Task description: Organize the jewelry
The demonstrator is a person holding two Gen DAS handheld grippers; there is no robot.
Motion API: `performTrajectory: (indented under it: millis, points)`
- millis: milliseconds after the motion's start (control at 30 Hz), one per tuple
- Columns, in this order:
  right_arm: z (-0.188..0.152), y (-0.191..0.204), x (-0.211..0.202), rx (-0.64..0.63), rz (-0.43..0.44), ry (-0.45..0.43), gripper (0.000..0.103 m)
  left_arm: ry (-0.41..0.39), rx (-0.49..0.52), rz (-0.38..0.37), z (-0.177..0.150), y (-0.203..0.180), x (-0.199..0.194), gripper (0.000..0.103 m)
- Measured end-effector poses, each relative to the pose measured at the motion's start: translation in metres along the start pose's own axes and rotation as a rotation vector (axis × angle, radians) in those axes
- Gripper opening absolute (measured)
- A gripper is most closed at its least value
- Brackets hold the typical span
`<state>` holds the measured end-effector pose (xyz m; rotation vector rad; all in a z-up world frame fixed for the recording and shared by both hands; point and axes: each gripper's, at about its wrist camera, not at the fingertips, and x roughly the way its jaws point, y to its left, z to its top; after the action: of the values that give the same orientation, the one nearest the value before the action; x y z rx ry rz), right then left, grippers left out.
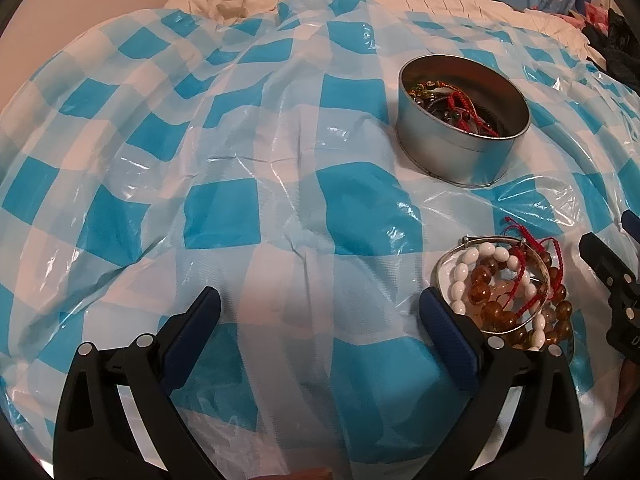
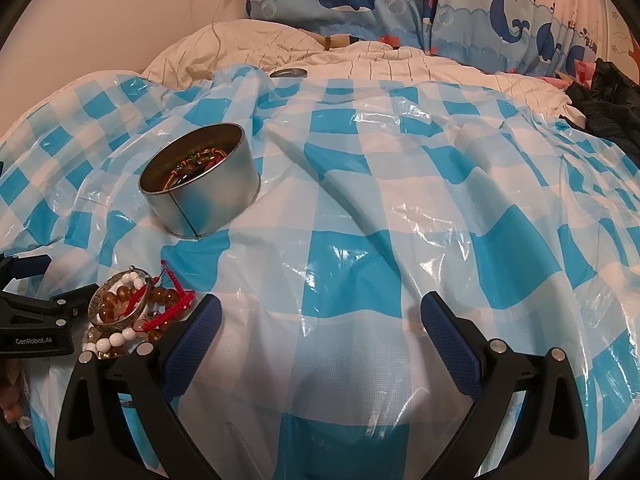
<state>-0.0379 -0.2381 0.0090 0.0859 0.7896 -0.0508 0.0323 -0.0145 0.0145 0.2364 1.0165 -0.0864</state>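
Both grippers wide open, jewelry pile (image 1: 508,292) btwn them, tin (image 1: 460,120) beyond

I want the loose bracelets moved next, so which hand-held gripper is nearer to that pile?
Left, narrowly. The left hand-held gripper has one finger right at the edge of the bracelet pile; the right hand-held gripper sits just beside it with a small gap. Both are open.

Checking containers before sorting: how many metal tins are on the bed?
1. The open tin stands on the checked sheet, beyond the bracelet pile, with jewelry already inside. A round metal piece at the sheet's far edge may be its lid.
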Motion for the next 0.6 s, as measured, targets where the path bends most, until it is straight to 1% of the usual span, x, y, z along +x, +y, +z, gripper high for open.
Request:
performTrajectory:
  millis: [500,600]
  points:
    - [0.0001,-0.0003,0.0012,0.001,-0.002,0.001,0.096,-0.008,-0.005,-0.003,0.0040,-0.0007,0.0021,0.095]
    - [-0.0011,-0.0071,-0.0045,0.030,-0.011,-0.037,0.096,-0.017,-0.012,-0.003,0.0080,0.0033,0.0022,0.095]
